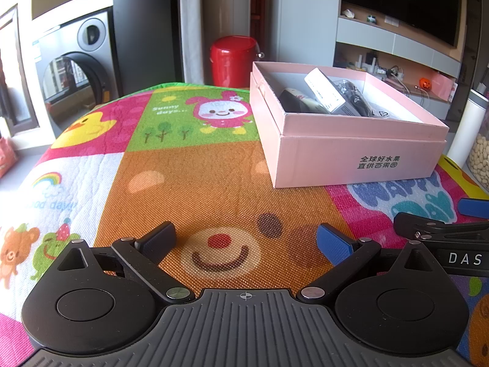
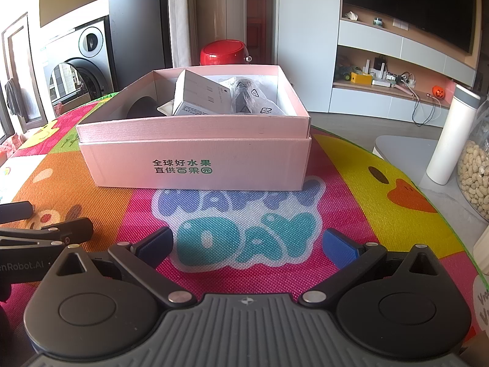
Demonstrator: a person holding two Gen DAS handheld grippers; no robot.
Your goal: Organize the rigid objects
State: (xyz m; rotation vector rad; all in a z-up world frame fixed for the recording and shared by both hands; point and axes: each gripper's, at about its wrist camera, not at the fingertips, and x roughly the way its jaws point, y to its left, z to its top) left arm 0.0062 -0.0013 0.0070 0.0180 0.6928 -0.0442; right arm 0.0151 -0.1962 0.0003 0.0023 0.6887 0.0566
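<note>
A pink cardboard box (image 1: 357, 156) (image 2: 195, 159) stands open on the colourful cartoon mat (image 1: 195, 177) (image 2: 360, 165). Inside it lie a white carton (image 1: 325, 90) (image 2: 200, 98), a dark item in a clear bag (image 1: 356, 98) (image 2: 247, 98) and a black rounded object (image 1: 298, 101) (image 2: 142, 108). My left gripper (image 1: 247, 241) hovers low over the mat's bear face, open and empty, with the box ahead to its right. Also open and empty, my right gripper (image 2: 247, 243) sits over the "HAPPY DAY" lettering, directly facing the box. Each gripper shows at the other view's edge.
A white cylinder (image 2: 449, 140) and a jar of peanuts (image 2: 475, 177) stand at the table's right edge. Beyond the table are a red bin (image 1: 233, 61), a washing machine (image 1: 73, 73) and a TV shelf (image 2: 394, 70). Bare mat lies left of the box.
</note>
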